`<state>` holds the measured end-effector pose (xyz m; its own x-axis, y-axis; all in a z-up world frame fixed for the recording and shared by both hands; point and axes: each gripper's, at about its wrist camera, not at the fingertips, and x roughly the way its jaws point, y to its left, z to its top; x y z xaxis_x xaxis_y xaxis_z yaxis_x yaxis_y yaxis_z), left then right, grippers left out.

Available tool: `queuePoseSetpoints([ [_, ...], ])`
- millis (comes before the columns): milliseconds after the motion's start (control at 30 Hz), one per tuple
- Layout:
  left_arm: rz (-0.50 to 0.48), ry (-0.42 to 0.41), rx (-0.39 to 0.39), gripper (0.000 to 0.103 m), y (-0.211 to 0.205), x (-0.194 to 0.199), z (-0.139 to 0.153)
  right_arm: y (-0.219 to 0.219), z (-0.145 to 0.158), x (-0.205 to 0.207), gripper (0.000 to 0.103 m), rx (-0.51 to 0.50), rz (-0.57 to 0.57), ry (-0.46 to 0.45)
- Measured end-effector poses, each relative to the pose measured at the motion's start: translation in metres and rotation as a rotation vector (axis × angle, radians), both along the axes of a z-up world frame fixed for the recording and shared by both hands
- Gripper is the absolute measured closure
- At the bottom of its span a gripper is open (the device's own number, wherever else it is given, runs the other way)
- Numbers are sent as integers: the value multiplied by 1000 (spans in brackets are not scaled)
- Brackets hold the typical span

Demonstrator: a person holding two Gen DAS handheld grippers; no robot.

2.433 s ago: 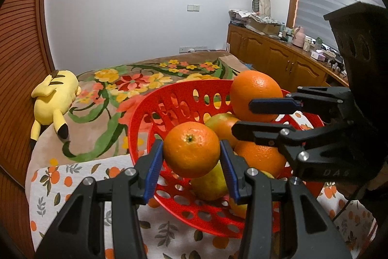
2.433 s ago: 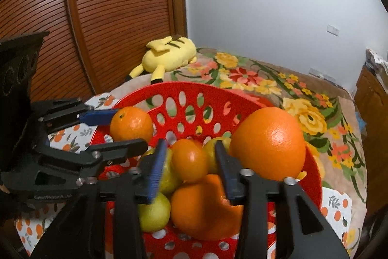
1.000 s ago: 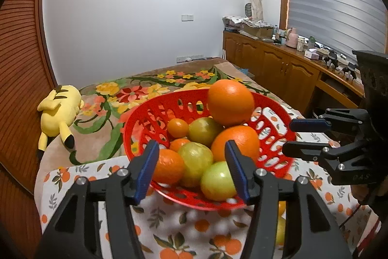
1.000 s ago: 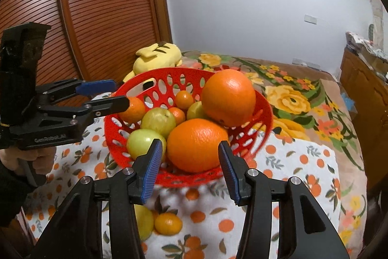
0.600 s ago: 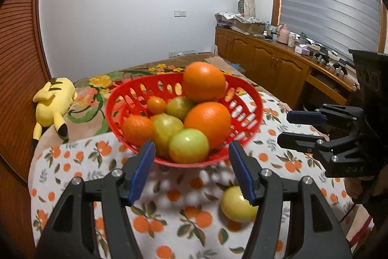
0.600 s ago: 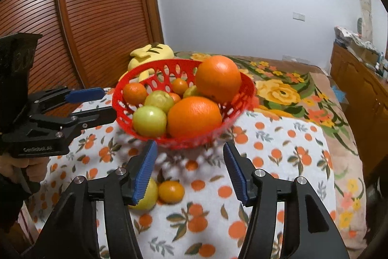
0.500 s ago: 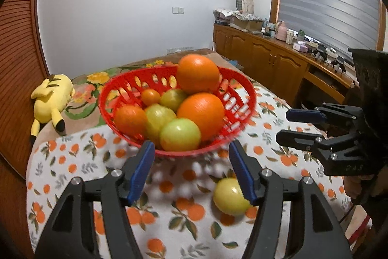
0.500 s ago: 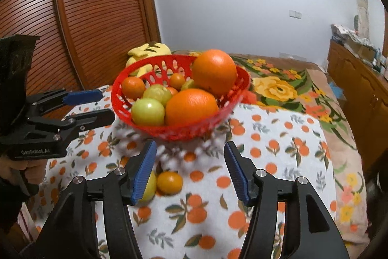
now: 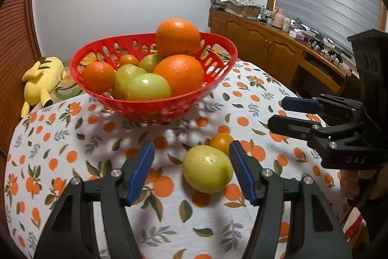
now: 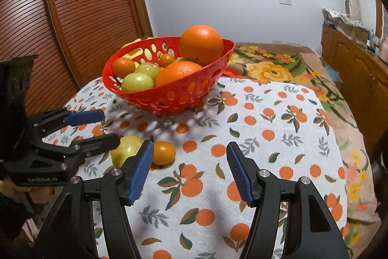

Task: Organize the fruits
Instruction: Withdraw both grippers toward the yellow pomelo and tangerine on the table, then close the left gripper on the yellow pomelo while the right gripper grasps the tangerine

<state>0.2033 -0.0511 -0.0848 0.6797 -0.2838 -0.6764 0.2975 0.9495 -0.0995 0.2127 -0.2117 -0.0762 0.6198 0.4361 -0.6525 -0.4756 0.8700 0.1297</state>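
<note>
A red perforated basket (image 9: 150, 108) (image 10: 169, 96) stands on the tablecloth, heaped with oranges and green fruits, a large orange (image 9: 178, 37) (image 10: 201, 45) on top. In front of it lie a loose green-yellow fruit (image 9: 207, 171) (image 10: 126, 149) and a small orange (image 9: 222, 140) (image 10: 163, 152). My left gripper (image 9: 190, 154) (image 10: 109, 126) is open above the cloth; the green-yellow fruit lies between its jaws near the right finger, not squeezed. My right gripper (image 10: 189, 149) (image 9: 277, 111) has its jaws opening, nothing between them; the small orange sits just beside its left finger.
The orange-print tablecloth (image 9: 72, 137) ends close at the left and near edges. A yellow plush toy (image 9: 41, 79) lies on a floral blanket (image 10: 266, 69) behind the table. Wooden cabinets (image 9: 266, 52) line the right wall, a slatted door (image 10: 72, 16) the left.
Both grippers let go of the oranges in the basket, drew back from it and sank toward the cloth. Their jaws widened. The two loose fruits came into view.
</note>
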Motion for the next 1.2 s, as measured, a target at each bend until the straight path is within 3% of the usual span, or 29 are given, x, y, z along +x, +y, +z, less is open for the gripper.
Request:
queuePoseSetpoints([
  [667,-39,82,48,39,-21,9,-24,2,-5,-3,39,-2,11,13],
  [1000,-33,96,32,39,-15,9,-35,5,-10,-1,39,-8,14,28],
  [1100,-49,85,7,49,-13,7,-36,5,-11,0,39,-7,13,32],
  [1200,-48,76,8,49,-13,5,-35,7,-14,1,39,-11,15,38],
])
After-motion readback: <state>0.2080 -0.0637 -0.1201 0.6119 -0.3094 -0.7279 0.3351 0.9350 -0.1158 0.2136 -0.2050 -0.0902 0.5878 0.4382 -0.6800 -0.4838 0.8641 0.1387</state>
